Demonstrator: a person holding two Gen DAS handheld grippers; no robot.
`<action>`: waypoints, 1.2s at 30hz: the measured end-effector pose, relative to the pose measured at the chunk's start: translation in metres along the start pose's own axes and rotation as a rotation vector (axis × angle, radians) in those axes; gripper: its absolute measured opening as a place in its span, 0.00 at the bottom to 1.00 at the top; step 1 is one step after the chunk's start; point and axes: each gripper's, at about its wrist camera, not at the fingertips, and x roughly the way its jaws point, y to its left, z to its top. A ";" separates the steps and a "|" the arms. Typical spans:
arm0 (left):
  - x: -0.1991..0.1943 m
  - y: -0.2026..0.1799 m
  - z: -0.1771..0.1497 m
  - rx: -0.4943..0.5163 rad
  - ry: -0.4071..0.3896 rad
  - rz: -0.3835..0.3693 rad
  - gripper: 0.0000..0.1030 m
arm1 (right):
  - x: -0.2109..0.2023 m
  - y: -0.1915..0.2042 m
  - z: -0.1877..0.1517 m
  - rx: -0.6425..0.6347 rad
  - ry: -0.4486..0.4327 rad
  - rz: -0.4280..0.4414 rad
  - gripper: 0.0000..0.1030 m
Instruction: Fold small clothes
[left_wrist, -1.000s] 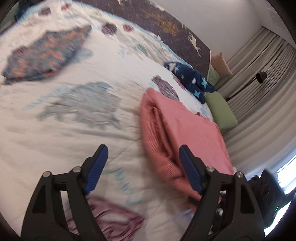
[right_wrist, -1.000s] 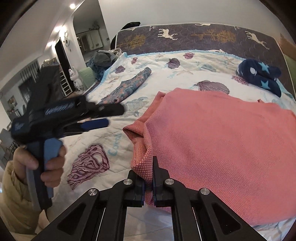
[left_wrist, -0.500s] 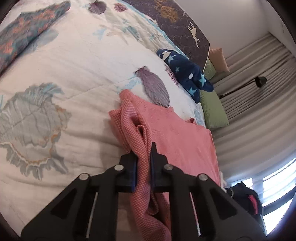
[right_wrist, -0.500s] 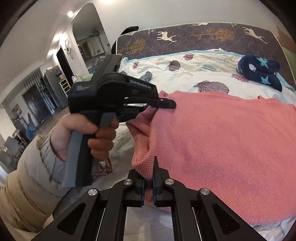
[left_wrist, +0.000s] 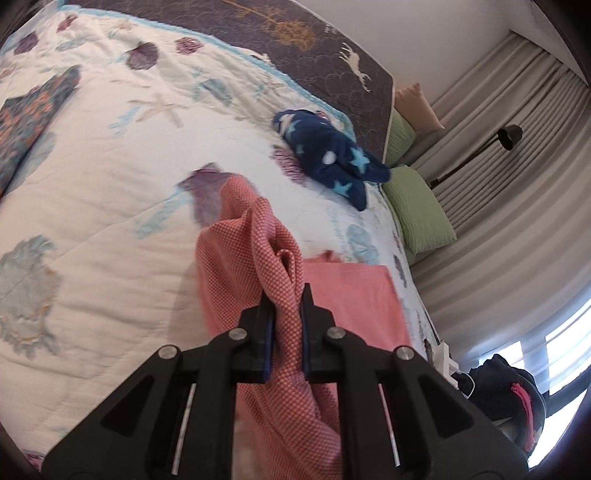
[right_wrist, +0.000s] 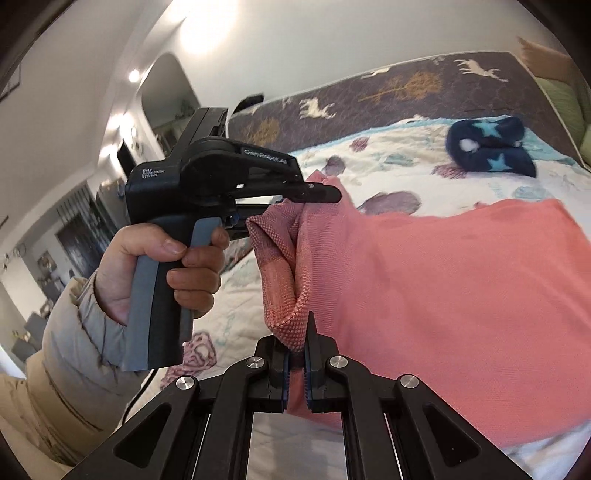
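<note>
A pink knitted garment (right_wrist: 443, 280) lies on the bed, its near left edge lifted off the quilt. My left gripper (left_wrist: 286, 306) is shut on a bunched fold of the pink garment (left_wrist: 273, 258) and holds it raised. It also shows in the right wrist view (right_wrist: 317, 194), held by a hand, clamping the garment's far corner. My right gripper (right_wrist: 295, 354) is shut on the garment's near corner. The cloth hangs between the two grippers.
The white sea-shell quilt (left_wrist: 92, 177) covers the bed. A navy star-print garment (left_wrist: 328, 155) lies near the headboard, also in the right wrist view (right_wrist: 487, 147). A folded patterned cloth (left_wrist: 29, 122) lies at far left. Green pillows (left_wrist: 421, 210) and curtains stand at the right.
My left gripper went from open beside the garment to shut on its left edge. Both grippers then lifted that edge off the quilt.
</note>
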 end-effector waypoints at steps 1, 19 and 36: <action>0.005 -0.009 0.001 0.008 0.003 0.001 0.12 | -0.007 -0.008 0.002 0.016 -0.020 -0.003 0.04; 0.154 -0.181 -0.021 0.313 0.181 -0.011 0.13 | -0.105 -0.161 -0.005 0.289 -0.193 -0.224 0.04; 0.087 -0.202 -0.048 0.610 -0.020 0.124 0.66 | -0.117 -0.206 -0.038 0.410 -0.093 -0.203 0.11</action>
